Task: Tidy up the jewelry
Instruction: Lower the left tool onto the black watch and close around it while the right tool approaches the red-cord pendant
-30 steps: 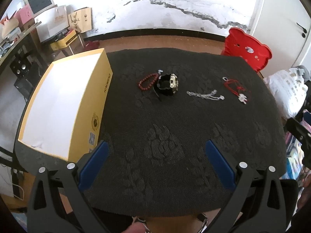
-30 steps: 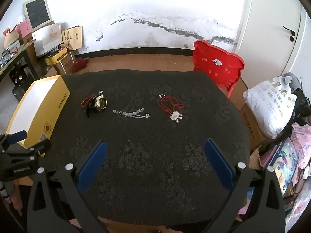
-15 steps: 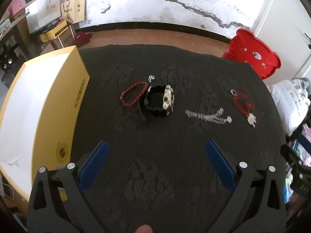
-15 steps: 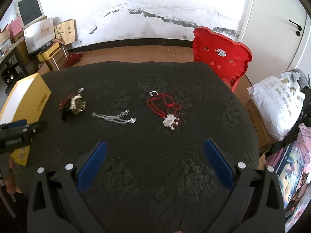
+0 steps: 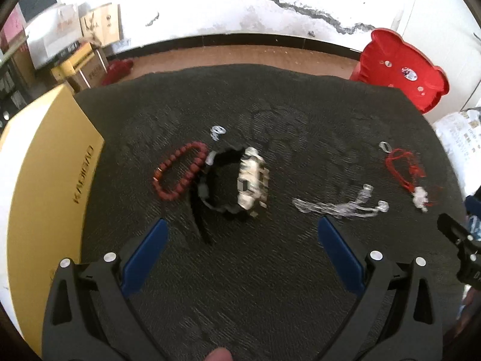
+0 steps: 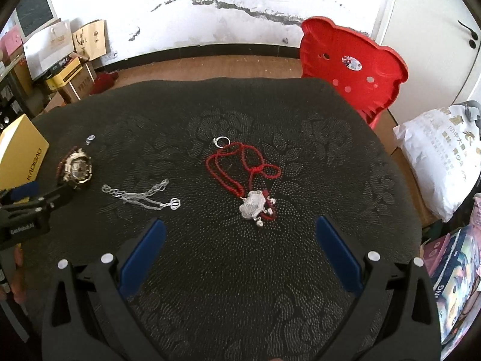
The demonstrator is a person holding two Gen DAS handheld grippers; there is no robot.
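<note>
On the dark patterned table cloth [image 5: 240, 270] lie a red bead bracelet [image 5: 179, 171], a black-strapped watch [image 5: 237, 182], a small silver ring [image 5: 218, 131], a silver chain [image 5: 339, 206] and a red cord necklace with a silver pendant [image 5: 405, 174]. My left gripper [image 5: 240, 252] hangs open just short of the watch. My right gripper [image 6: 240, 249] is open too, just short of the red necklace [image 6: 243, 168] and its pendant [image 6: 254, 204]. The right wrist view also shows the watch [image 6: 78, 168], the chain [image 6: 138, 194], a ring [image 6: 222, 141] and the left gripper [image 6: 27, 210] at the left edge.
A yellow box with a white top [image 5: 45, 180] stands on the table's left side. A red plastic chair [image 6: 351, 66] stands behind the far right edge. Bags and boxes [image 6: 436, 156] crowd the right; cartons [image 6: 60, 57] line the far wall.
Both grippers have moved forward and down toward the table. The watch and bracelet now sit larger before the left one, the red necklace before the right one. No jewelry has shifted.
</note>
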